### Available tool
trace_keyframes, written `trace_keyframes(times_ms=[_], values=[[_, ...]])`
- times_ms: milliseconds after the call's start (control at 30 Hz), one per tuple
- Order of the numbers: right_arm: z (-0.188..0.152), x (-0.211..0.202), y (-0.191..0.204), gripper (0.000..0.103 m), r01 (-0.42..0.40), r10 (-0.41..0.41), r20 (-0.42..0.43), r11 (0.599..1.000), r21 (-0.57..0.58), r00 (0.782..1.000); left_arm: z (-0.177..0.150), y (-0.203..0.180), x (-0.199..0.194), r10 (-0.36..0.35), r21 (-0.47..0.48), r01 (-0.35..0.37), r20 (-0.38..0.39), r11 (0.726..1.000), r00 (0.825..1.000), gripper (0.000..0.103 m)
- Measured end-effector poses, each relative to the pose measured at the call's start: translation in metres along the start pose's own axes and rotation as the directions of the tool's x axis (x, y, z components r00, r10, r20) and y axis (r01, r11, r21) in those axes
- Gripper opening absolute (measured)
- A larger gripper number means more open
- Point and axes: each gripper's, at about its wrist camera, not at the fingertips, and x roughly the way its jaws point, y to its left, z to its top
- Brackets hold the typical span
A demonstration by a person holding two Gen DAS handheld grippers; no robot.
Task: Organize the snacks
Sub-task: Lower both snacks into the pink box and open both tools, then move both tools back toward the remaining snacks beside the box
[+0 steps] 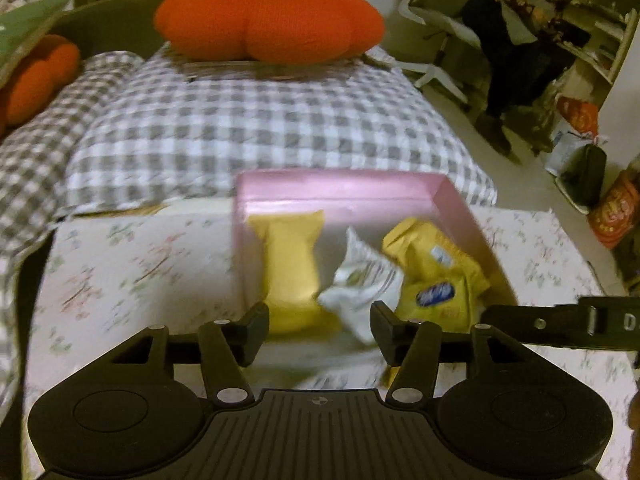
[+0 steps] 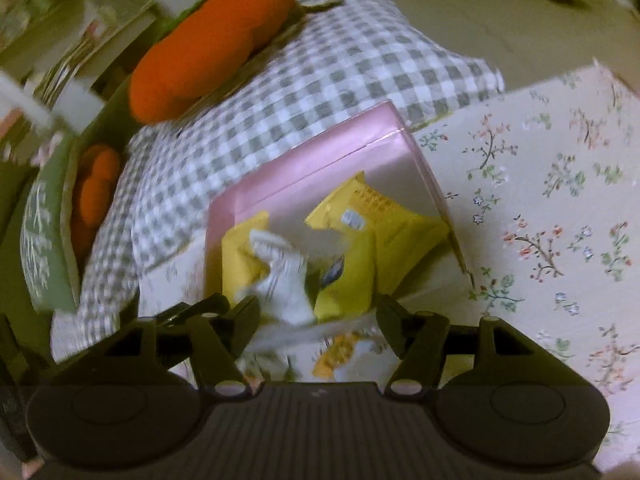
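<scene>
A pink open box (image 1: 340,186) stands on the floral cloth and holds two yellow snack packets (image 1: 294,268) (image 1: 438,276) with a white packet (image 1: 362,284) between them. My left gripper (image 1: 318,330) is open and empty just in front of the box. The box also shows in the right wrist view (image 2: 320,160), with the yellow packets (image 2: 400,224) and the white packet (image 2: 286,284) inside. My right gripper (image 2: 318,326) is open at the box's near edge. The right gripper's finger reaches in from the right in the left wrist view (image 1: 560,322).
A floral tablecloth (image 2: 540,208) covers the surface. Behind the box lies a grey checked quilt (image 1: 256,120) with an orange pumpkin cushion (image 1: 268,20) on it. A person (image 1: 520,32) sits on a chair at the far right. Bags (image 1: 612,208) stand on the floor at right.
</scene>
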Motion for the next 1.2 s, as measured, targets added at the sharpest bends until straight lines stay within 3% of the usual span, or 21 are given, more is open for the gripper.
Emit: trace_keyframes(times_ms=[233,633,1000,1200], values=[[-0.030,-0.020,0.012,0.068,0.039,-0.041,-0.015,0.992,-0.118,0.999,-0.035,-0.003,-0.031,0.083,0.077,-0.084,0.027,0.993,0.996,0.064],[-0.070,-0.036,-0.012,0.070,0.110,-0.116,-0.039,0.987,-0.118,0.993,-0.080,-0.020,-0.053,0.118,0.113,-0.121,0.034,0.986,0.992,0.072],[-0.080,-0.037,-0.032,0.074,0.181,-0.185,-0.024,0.975,-0.127,0.982,-0.086,-0.031,-0.054,0.162,0.152,-0.167,0.047,0.974,0.986,0.078],[-0.083,-0.031,-0.030,0.075,0.234,-0.238,0.002,0.954,-0.186,0.971,-0.086,-0.030,-0.046,0.185,0.153,-0.190,0.046,0.970,0.982,0.081]])
